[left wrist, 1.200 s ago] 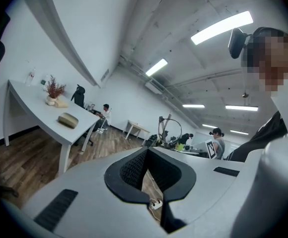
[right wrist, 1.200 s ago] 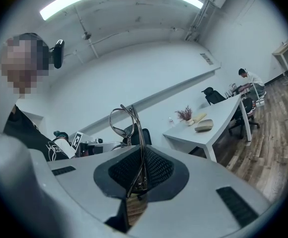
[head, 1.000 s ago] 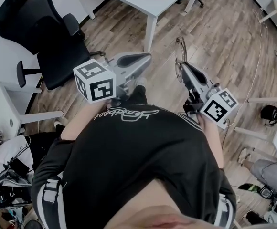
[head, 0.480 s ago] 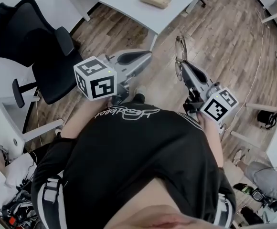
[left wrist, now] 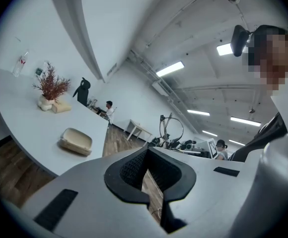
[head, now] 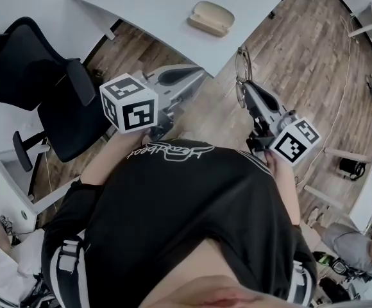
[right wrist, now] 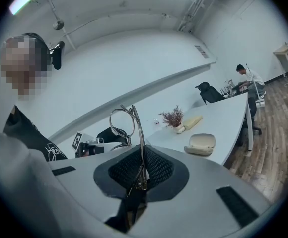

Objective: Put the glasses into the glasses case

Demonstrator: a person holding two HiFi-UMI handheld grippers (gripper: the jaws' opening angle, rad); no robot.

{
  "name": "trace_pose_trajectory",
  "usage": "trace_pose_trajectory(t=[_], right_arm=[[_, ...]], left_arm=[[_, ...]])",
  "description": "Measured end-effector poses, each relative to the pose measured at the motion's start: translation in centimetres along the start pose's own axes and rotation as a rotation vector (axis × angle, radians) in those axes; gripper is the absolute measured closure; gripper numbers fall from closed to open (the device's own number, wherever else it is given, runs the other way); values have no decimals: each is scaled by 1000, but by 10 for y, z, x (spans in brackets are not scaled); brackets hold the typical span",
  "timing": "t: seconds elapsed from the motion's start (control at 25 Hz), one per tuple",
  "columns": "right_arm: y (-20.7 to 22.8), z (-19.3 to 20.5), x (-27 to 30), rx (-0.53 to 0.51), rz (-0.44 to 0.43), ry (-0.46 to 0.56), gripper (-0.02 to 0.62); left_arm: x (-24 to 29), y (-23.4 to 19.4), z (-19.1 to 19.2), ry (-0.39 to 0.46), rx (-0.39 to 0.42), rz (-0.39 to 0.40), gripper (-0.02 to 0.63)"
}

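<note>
Right gripper (right wrist: pixel 142 156) clamped on glasses (right wrist: pixel 122 123), glasses case (right wrist: pixel 200 144) on table (right wrist: pixel 226 115) ahead, well apart

Black short-sleeved shirt (head: pixel 186 217) — pale looping script across it, white bands on the sleeves. Left gripper (head: pixel 195 77) and right gripper (head: pixel 242 90) — grey shells, black ribbed pads, white cubes with black square markers.
</note>
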State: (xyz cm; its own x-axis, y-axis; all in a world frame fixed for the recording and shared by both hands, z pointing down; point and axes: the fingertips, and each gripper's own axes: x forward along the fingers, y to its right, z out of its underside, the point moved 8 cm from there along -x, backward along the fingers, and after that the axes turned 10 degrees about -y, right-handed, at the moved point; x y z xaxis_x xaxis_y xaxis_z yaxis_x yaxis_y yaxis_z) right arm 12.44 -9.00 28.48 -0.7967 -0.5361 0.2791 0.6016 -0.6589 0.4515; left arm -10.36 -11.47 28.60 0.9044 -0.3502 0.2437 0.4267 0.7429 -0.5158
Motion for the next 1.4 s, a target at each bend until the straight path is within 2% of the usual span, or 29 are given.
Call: trace_pose_trajectory(t=[0.28,0.52,0.8,1.08,1.4], right_arm=[[17,-10,16,-1,-2,-2,567],[32,-16,25,-13,-30,-8,567],[54,-39,48,-30,-105,-3,567],[94,-64,75,-19,-139,-23,567],[143,-86,99,-5,-149,-48,567]], left_arm=[[12,-20,-8,-13,2,6,600],[10,-26,-12,16,7,-46,600],[13,-41,-29,24,5,-108,600],[31,-71,-56,32,-11,-151,600],[65,-109,-76,26,-42,-162,600]])
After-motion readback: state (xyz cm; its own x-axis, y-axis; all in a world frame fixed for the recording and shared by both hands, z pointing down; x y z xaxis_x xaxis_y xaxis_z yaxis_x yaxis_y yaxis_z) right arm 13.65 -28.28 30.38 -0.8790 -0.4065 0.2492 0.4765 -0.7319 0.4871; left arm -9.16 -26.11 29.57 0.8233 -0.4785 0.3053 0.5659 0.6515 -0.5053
